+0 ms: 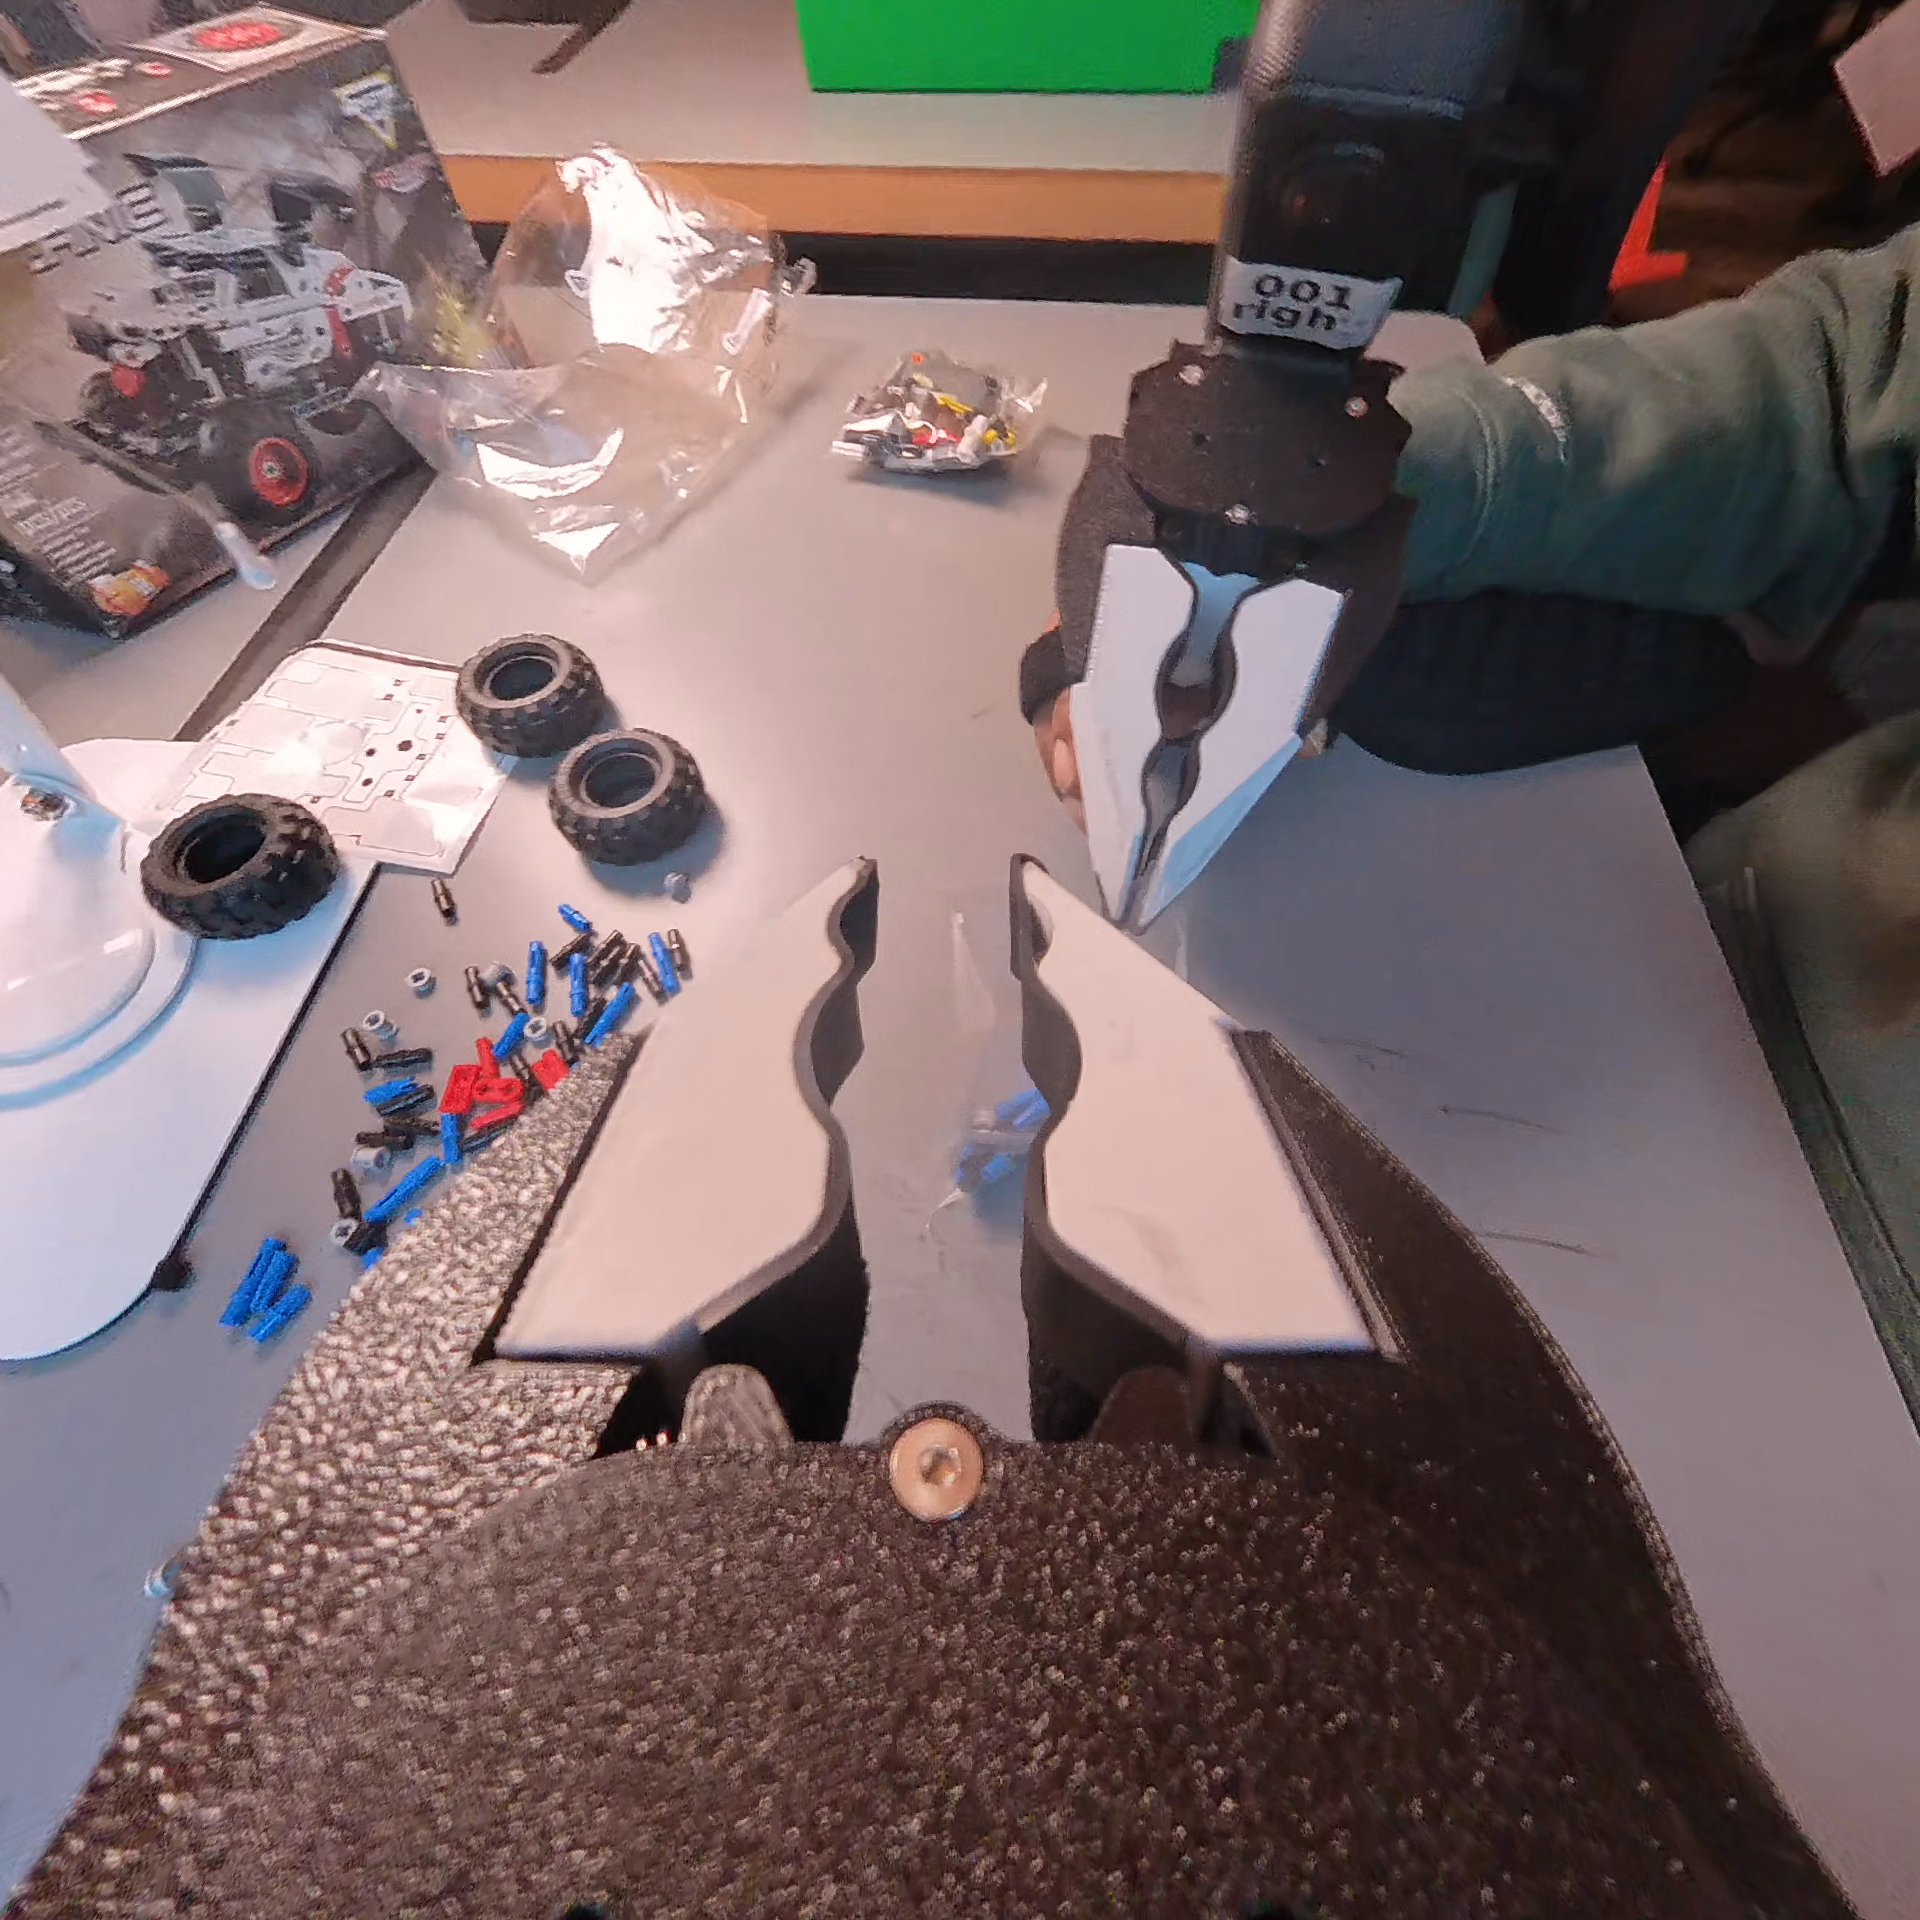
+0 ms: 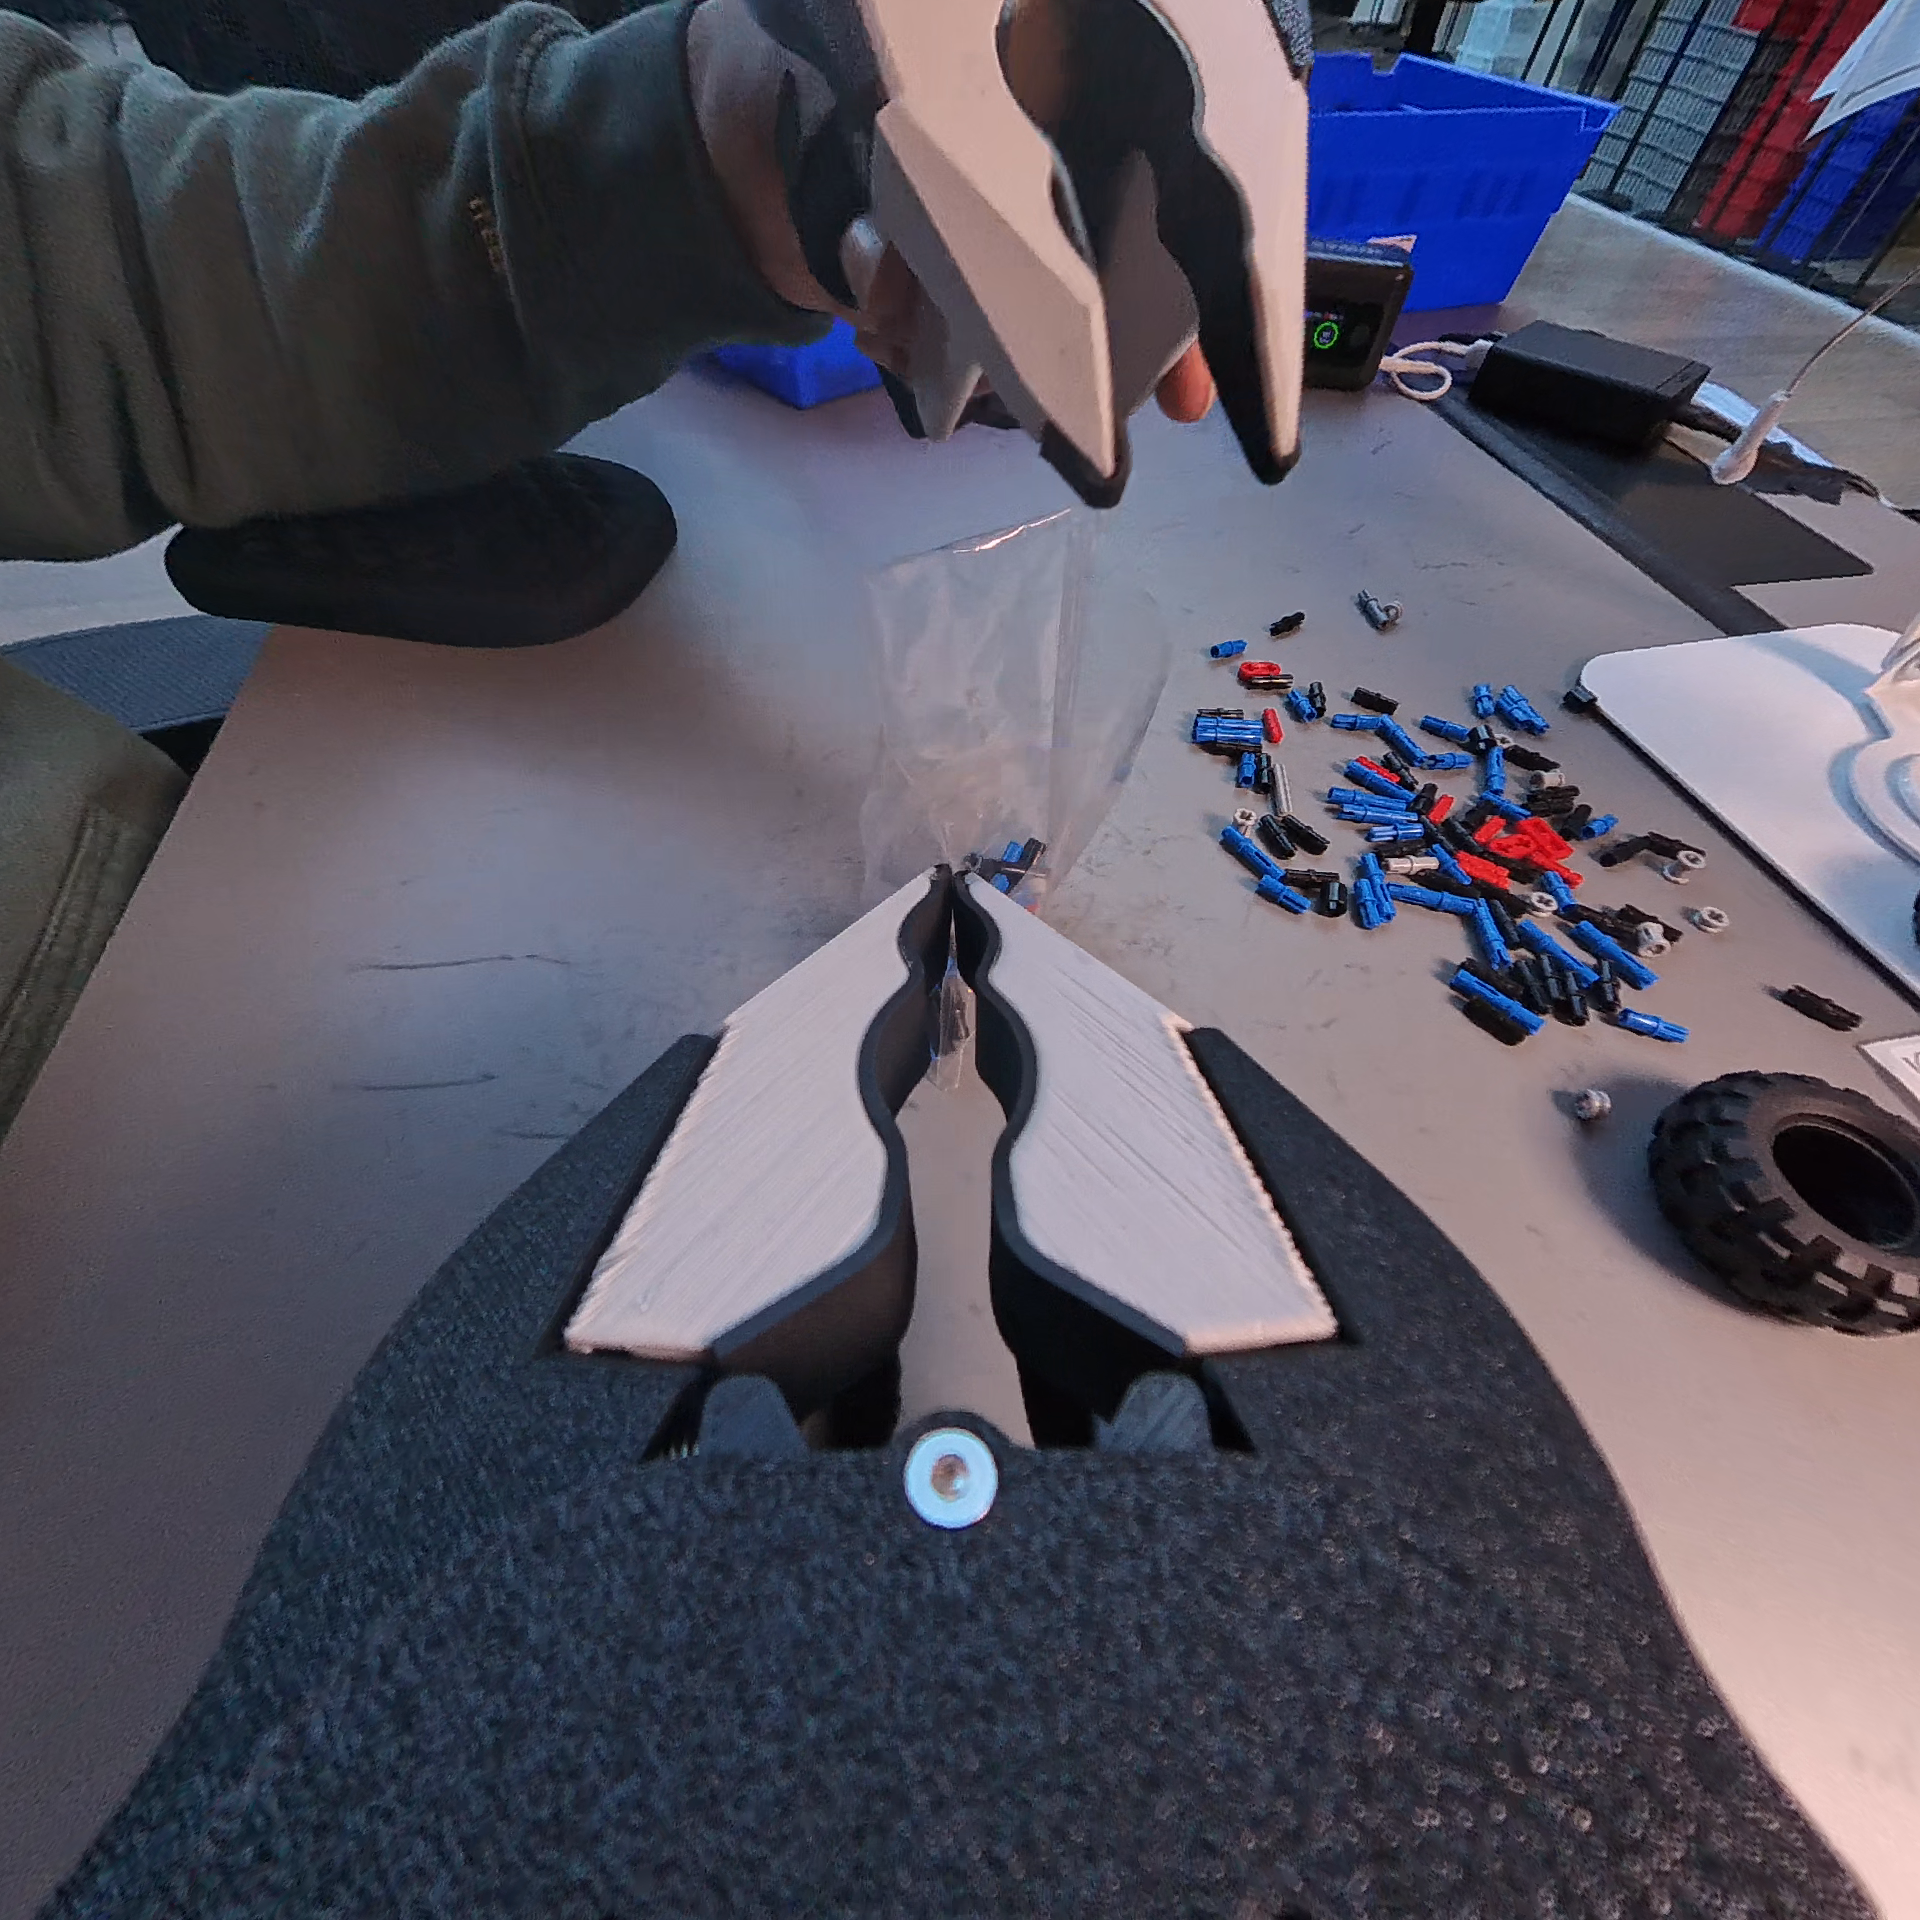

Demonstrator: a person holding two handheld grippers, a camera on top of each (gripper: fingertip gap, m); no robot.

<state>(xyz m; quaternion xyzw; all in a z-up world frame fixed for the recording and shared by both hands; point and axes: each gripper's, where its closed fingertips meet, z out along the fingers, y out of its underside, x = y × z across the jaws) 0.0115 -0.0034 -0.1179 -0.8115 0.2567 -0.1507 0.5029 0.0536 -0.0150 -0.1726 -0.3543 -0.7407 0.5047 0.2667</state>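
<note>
Both wrist cameras sit close above the bench (image 1: 1403, 1039), angled down along their claws, facing each other. Both see the small-parts pile (image 1: 499, 1060) (image 2: 1455, 852), at nine and two o'clock respectively.

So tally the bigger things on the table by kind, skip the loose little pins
Black rubber tyres: 3
Clear plastic bags: 3, one pinched by the right gripper
Printed cardboard box: 1
White sticker sheet: 1
Total: 8

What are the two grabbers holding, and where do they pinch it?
The right gripper pinches the clear plastic bag at its bottom end, beside the pegs inside. The left gripper is open, holding nothing.
</note>
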